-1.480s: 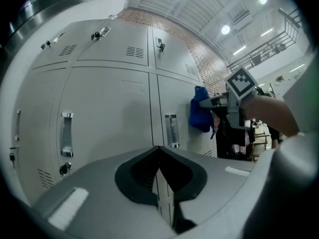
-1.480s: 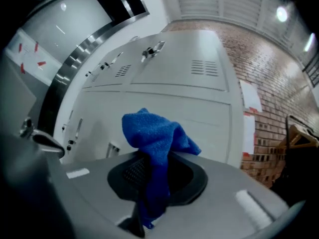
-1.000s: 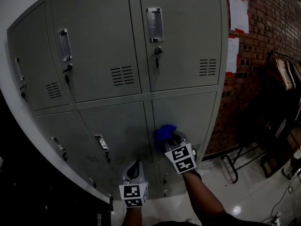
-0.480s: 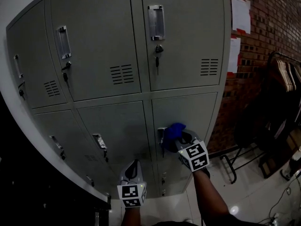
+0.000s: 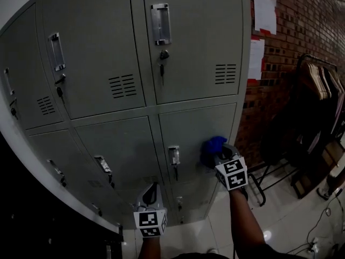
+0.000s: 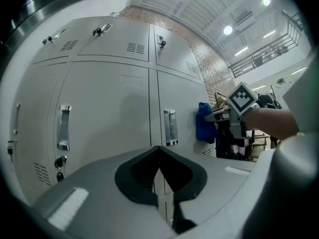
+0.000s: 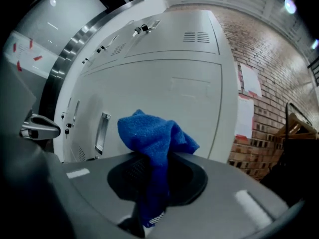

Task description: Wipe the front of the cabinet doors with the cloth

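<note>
A grey metal locker cabinet (image 5: 188,47) with several doors fills the head view. My right gripper (image 5: 218,154) is shut on a blue cloth (image 5: 212,145) and presses it against the lower right door (image 5: 207,125), right of that door's handle (image 5: 174,155). The cloth (image 7: 154,138) bunches up out of the jaws in the right gripper view, with the door (image 7: 199,108) just beyond. My left gripper (image 5: 152,196) hangs low in front of the bottom doors, shut and holding nothing. The left gripper view also shows the cloth (image 6: 203,122) and the handle (image 6: 170,127).
A brick wall (image 5: 302,31) with white papers (image 5: 264,12) stands right of the cabinet. A garment rack (image 5: 318,90) with dark clothes stands at the right over a glossy floor (image 5: 291,220). Keys hang from the upper door locks (image 5: 163,58).
My right gripper has slid the blue cloth rightward across the lower right door, past its handle. The left gripper has stayed low and still.
</note>
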`<action>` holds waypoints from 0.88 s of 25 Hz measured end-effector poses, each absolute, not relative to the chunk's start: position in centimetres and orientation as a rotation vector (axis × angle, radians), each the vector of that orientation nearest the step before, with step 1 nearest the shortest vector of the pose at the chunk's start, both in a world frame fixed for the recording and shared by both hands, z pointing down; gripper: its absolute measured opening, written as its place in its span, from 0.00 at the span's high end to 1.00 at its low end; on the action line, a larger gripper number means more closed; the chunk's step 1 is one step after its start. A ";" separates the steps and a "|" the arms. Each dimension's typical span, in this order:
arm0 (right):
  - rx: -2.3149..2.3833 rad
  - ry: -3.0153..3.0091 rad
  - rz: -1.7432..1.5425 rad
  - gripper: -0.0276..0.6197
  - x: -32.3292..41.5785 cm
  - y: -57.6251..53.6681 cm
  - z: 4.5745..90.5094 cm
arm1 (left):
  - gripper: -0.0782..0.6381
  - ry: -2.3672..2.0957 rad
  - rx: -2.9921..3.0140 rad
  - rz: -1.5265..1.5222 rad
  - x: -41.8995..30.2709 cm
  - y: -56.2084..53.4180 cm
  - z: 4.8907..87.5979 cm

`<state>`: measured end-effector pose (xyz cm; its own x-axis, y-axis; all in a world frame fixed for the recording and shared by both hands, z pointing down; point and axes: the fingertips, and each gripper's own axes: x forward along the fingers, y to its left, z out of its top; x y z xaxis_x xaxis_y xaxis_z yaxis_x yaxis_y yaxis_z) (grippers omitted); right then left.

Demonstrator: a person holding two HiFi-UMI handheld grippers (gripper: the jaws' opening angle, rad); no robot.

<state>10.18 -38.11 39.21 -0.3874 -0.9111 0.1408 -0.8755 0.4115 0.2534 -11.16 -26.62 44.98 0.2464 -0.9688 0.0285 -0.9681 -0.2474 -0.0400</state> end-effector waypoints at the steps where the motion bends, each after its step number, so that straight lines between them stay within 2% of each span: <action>1: 1.586 -2.393 -0.191 0.86 10.9 -38.2 39.3 | 0.87 1.913 -2.473 -0.074 -10.9 -26.6 45.0; 13: 1.749 -2.241 -0.196 0.86 13.9 -38.1 39.9 | 0.88 1.920 -2.463 -0.085 -11.3 -26.4 45.2; 22: 1.535 -2.408 -0.158 0.86 4.8 -34.8 44.0 | 0.88 1.927 -2.450 -0.091 -11.9 -26.1 45.1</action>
